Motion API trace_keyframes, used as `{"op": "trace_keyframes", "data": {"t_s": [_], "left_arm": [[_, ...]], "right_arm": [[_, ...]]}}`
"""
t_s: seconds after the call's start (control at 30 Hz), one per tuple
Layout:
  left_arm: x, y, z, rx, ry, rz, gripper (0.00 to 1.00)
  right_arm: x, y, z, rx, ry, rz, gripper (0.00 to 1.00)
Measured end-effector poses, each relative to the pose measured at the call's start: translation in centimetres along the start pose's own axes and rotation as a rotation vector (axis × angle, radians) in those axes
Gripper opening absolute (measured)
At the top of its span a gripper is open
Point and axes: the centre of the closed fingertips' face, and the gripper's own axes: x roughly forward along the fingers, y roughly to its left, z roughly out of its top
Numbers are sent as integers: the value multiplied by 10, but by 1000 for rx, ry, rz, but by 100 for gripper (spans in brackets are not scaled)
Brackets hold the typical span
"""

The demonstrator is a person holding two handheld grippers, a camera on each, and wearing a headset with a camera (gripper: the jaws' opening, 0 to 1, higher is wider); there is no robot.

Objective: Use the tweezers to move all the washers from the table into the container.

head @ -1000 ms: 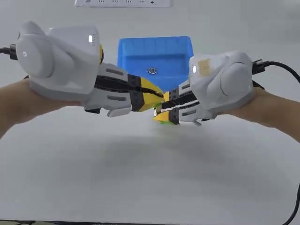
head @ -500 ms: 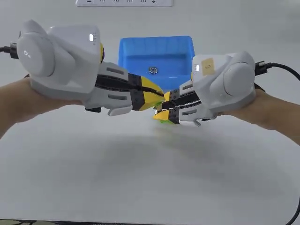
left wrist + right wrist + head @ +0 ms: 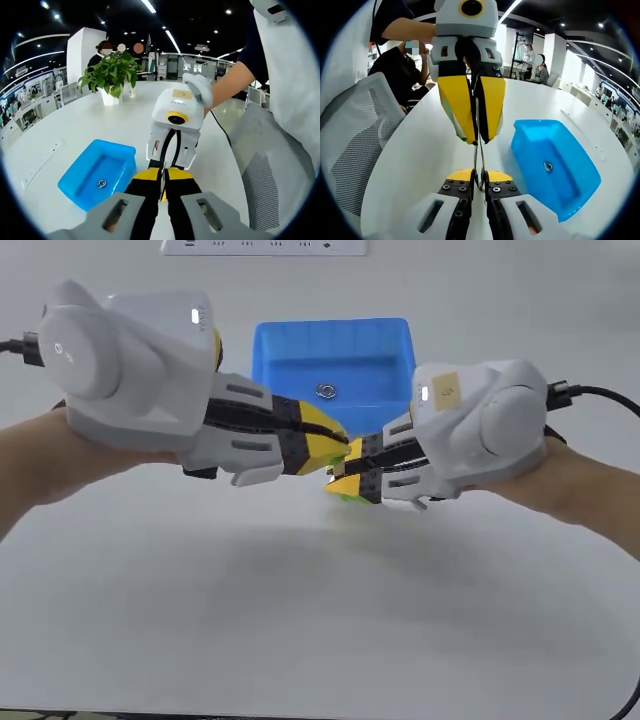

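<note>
A blue container point(image 3: 272, 360) stands at the back of the white table with one washer point(image 3: 326, 391) inside. In front of it my two grippers meet tip to tip above the table. The left gripper point(image 3: 338, 447) comes in from the left, the right gripper point(image 3: 345, 476) from the right. Thin metal tweezers point(image 3: 478, 131) run between them, with both pairs of yellow jaws shut on them. In the left gripper view the tweezers point(image 3: 163, 181) sit between my jaws, with the container point(image 3: 82, 169) and washer point(image 3: 101, 184) down to the left. The right gripper view has the container point(image 3: 577, 184) and washer point(image 3: 548, 166) at right.
The white table point(image 3: 320, 620) is bare in front of the grippers. A power strip point(image 3: 265, 246) lies along its far edge. A cable point(image 3: 600, 390) trails from the right gripper. A potted plant point(image 3: 111, 75) and a mesh chair point(image 3: 270, 165) stand beyond the table.
The right gripper has rolled a little and shifted slightly right. The left gripper and the tweezers stay put, jaws still shut together.
</note>
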Motion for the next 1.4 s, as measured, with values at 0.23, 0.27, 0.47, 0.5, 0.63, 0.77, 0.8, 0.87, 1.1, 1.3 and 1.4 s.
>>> {"op": "trace_keyframes", "data": {"t_s": [0.23,0.27,0.47,0.5,0.63,0.77,0.8,0.87,1.1,1.3,1.4], "left_arm": [[-4,2,-2,-60,12,22,19],[-6,3,-2,-62,9,24,19],[-19,6,-6,-107,5,70,26],[-21,7,-7,-108,3,84,27],[-31,9,-9,-132,-12,123,32],[-43,10,-13,-148,-10,161,37],[-45,10,-13,-148,-11,176,39],[-49,9,-13,-162,-14,191,46],[-67,8,-12,-149,-40,270,65],[-78,9,-23,-137,-20,299,82],[-84,12,-25,-137,-20,322,89]], "right_arm": [[0,-2,-1,7,-2,-11,9],[0,-2,-1,7,-2,-11,9],[-1,-2,4,1,-1,-10,9],[-3,-2,7,0,-8,-10,9],[-9,-5,16,-6,-16,-19,9],[-19,-5,22,2,-27,-26,9],[-22,-5,24,9,-30,-31,9],[-27,-6,28,21,-44,-42,9],[-42,-13,43,22,-64,-70,9],[-51,-22,60,-3,-75,-88,9],[-55,-28,69,-18,-80,-96,9]]}}
